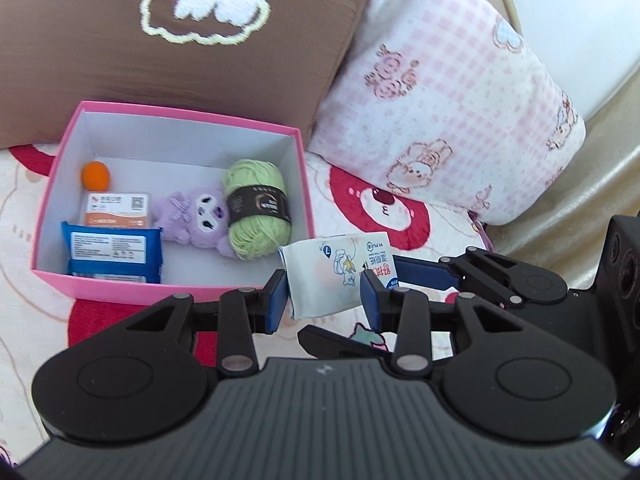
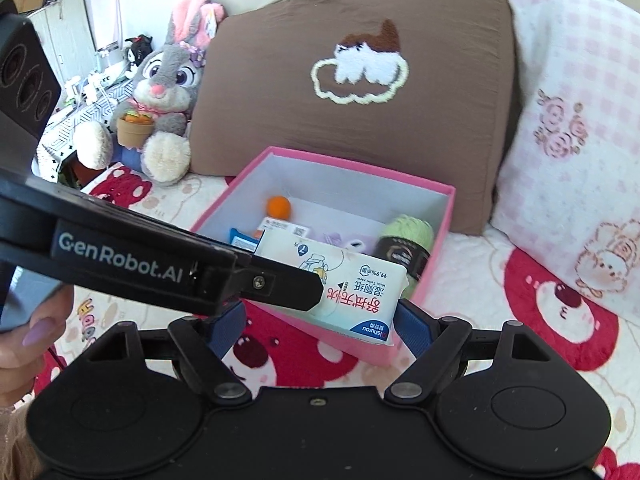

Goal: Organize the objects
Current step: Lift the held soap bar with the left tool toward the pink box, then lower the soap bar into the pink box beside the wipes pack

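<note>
A pack of wet wipes (image 1: 340, 276) hung in the air just right of a pink box's (image 1: 176, 286) near right corner, above a bedspread (image 1: 24, 216) printed with red bears. The left gripper (image 1: 324, 294) pinched the pack, its blue pads (image 1: 276, 300) pressed on the pack's two sides. The pack's long axis ran away from that gripper, tilted up and to the right.

From the right wrist, the right gripper (image 2: 320, 326) had its fingers spread wide, one on each side of the pack's near end (image 2: 372, 324). They looked close to it, but whether they touched could not be told. The left gripper's finger (image 2: 280, 286) crossed in front from the left.

The box lay ahead and to the left of the pack. It was open on top and already held an orange ball (image 1: 96, 174), a card (image 1: 116, 210), a blue packet (image 1: 114, 254), a purple plush (image 1: 200, 216) and green yarn (image 1: 256, 208) (the free floor looked to be at the near right, in front of the yarn). The left hand was the one carrying, so the move into the box would likely go forward and left over the near wall.
</note>
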The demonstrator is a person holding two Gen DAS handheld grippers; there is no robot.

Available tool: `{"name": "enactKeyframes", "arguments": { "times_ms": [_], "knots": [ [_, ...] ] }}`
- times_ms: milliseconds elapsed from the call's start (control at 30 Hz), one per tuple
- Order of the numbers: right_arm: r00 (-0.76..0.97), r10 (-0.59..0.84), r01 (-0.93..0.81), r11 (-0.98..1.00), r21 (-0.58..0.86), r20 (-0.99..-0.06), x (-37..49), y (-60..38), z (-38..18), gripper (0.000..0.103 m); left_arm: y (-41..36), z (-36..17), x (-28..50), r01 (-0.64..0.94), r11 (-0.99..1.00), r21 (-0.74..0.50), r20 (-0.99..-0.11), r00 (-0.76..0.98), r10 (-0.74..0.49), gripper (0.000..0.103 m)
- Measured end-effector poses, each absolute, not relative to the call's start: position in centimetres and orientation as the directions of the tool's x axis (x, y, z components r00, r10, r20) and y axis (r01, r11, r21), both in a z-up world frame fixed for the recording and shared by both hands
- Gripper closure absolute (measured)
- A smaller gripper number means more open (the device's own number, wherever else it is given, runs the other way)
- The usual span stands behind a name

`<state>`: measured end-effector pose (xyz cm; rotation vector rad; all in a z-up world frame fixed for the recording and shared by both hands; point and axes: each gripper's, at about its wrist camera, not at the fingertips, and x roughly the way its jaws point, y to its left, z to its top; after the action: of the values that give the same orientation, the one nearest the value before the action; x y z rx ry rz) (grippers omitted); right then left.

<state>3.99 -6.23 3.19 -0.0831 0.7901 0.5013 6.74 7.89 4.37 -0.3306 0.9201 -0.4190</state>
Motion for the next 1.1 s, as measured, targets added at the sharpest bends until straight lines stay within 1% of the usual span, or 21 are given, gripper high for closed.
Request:
{"name": "enactKeyframes", "arguments": {
  "times_ms": [200,467,533,733,1000,1100],
  "knots": [
    [0.568,0.453,-0.48,0.861,0.17,-0.688,6.3,-4.6,3.3,0.022,10.5,3.6,8.0,0.144,0.882,-0.449,-0.706,0.548,-0.449,0.066],
    [0.502,0.464,-0.438,0.864,0.248,-0.73,10.1,-3.4,0.0,0.037,12.7,0.2,11.3,0.068,0.897,-0.436,-0.756,0.514,-0.407,0.066],
    [0.485,0.462,-0.425,0.867,0.261,-0.742,10.9,-3.2,-0.9,0.042,13.1,-0.9,12.2,0.054,0.899,-0.435,-0.767,0.501,-0.401,0.066],
    [0.428,0.46,-0.356,0.877,0.322,-0.778,13.6,-2.9,-4.4,0.048,14.1,-4.1,14.8,0.021,0.903,-0.428,-0.799,0.459,-0.389,0.066],
    [0.396,0.423,-0.305,0.898,0.318,-0.815,15.3,-2.7,-7.5,0.049,14.3,-7.4,17.0,0.022,0.896,-0.444,-0.812,0.413,-0.412,0.066],
    [0.39,0.401,-0.298,0.907,0.298,-0.829,15.8,-2.7,-8.2,0.052,14.3,-8.3,17.5,0.021,0.894,-0.448,-0.814,0.405,-0.417,0.066]
  ]
}}
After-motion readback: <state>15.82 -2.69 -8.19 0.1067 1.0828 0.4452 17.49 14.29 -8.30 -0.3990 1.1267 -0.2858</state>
